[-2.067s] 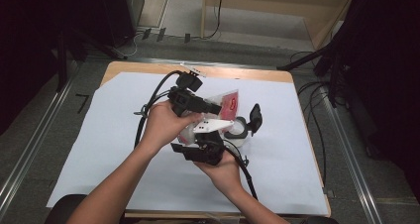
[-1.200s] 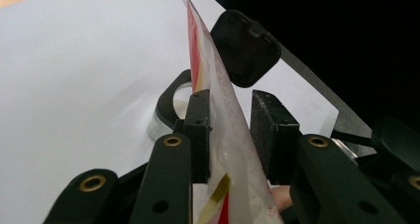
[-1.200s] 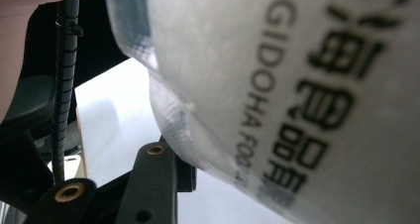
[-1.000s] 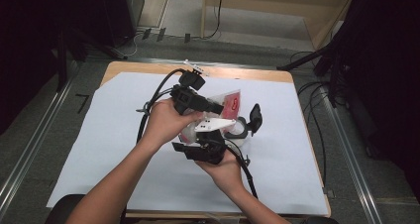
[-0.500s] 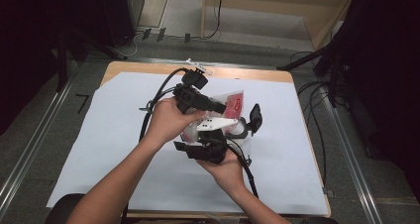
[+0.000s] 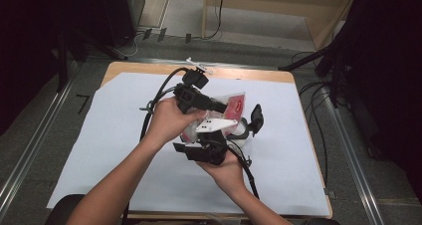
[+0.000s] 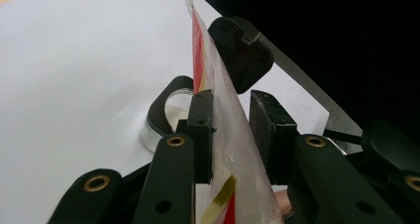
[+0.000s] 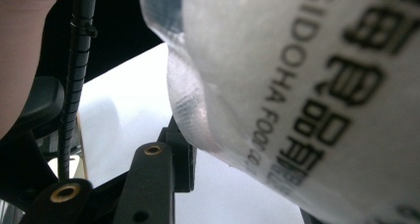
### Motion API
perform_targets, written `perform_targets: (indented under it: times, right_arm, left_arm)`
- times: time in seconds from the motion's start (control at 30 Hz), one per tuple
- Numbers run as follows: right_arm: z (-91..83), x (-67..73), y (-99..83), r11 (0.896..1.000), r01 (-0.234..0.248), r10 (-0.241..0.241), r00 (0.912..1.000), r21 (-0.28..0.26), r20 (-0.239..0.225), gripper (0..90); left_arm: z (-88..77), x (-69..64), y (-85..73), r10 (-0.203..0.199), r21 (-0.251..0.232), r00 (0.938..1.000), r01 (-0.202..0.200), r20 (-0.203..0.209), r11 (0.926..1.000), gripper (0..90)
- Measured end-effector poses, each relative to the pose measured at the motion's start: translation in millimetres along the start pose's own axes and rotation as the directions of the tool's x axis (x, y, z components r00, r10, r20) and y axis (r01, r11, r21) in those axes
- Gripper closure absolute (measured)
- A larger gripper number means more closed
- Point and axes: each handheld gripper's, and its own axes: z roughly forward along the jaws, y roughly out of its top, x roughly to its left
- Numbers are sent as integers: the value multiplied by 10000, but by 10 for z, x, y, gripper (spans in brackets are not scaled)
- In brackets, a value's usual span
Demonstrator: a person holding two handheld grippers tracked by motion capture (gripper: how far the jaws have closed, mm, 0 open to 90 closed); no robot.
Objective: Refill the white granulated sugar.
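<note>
Overhead, the left gripper (image 6: 219, 107) and right gripper (image 6: 219, 144) meet above the white-papered counter (image 6: 99, 135), a clear plastic packet with red print (image 6: 234, 104) between them. In the left gripper view, the jaws have just been closing, the packet (image 7: 233, 135) between them; contact unclear. In the right gripper view, the packet (image 8: 307, 85) covers the jaws; their state cannot be told.

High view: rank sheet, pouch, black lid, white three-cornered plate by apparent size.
1. Sheet, by far the largest.
2. Pouch, though the grippers hide part of it.
3. Black lid and white plate look about alike, so I won't rank them against each other.
</note>
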Motion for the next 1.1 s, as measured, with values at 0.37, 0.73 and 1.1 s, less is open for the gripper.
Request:
perform_targets:
  times: [0.37,0.73,1.1]
  right_arm:
    - [-10,-2,0,10000,-25,25,10000,-41,27,635]
    - [-1,-4,-7,9999,-56,57,9999,-87,88,639]
    - [13,14,4,9998,-42,43,9999,-203,93,639]
  left_arm:
    - [8,-25,0,-6,-62,10000,6,-27,10000,722]
    - [10,-26,-10,-17,-142,10000,17,-32,9999,721]
    - [-23,-54,-17,42,-228,9998,-47,-207,9997,720]
